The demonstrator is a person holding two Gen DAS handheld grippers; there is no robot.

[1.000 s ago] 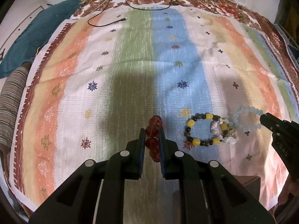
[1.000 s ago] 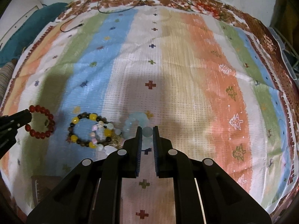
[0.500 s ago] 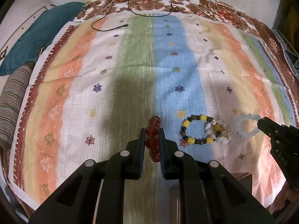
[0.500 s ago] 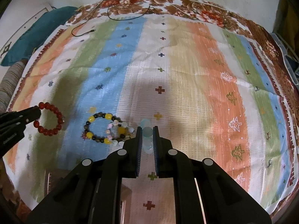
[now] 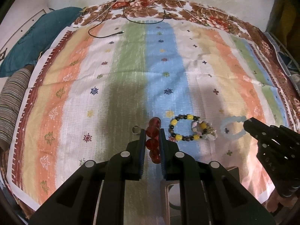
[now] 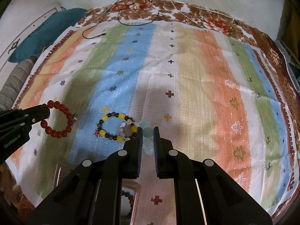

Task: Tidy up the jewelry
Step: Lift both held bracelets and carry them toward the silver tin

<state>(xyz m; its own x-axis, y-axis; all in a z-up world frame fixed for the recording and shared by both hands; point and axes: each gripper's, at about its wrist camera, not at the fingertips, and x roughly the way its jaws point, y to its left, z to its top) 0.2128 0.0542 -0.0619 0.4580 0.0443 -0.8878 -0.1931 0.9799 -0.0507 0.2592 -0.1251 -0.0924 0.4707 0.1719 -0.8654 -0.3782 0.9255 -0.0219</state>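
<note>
Two bracelets lifted, red beads (image 5: 152, 136) clamped in left jaws, pale beads (image 6: 148, 137) in right; next, probably into box (image 6: 129, 193) below.

The blanket (image 5: 131, 71) has long stripes of orange, cream, white, green and blue. Small flowers, crosses and little trees are dotted on it. Its edge has a dark red band with white marks, and the far end has brown and red flowers.

The red bracelet (image 6: 60, 120) has shiny dark red beads. The yellow and dark bracelet (image 5: 184, 128) mixes bright yellow beads with brown and black ones. The pale mixed bracelet (image 5: 205, 131) beside it has pink, white and clear beads. The light blue bracelet (image 5: 233, 127) is milky and pale.

Both hand-held grippers, the left (image 5: 152, 146) and the right (image 6: 148, 142), are black with blue pads and silver dots.

A teal pillow (image 5: 39, 37) and a grey striped cloth (image 5: 13, 101) sit at the side. A thin black cable (image 5: 112, 35) lies on the blanket.
</note>
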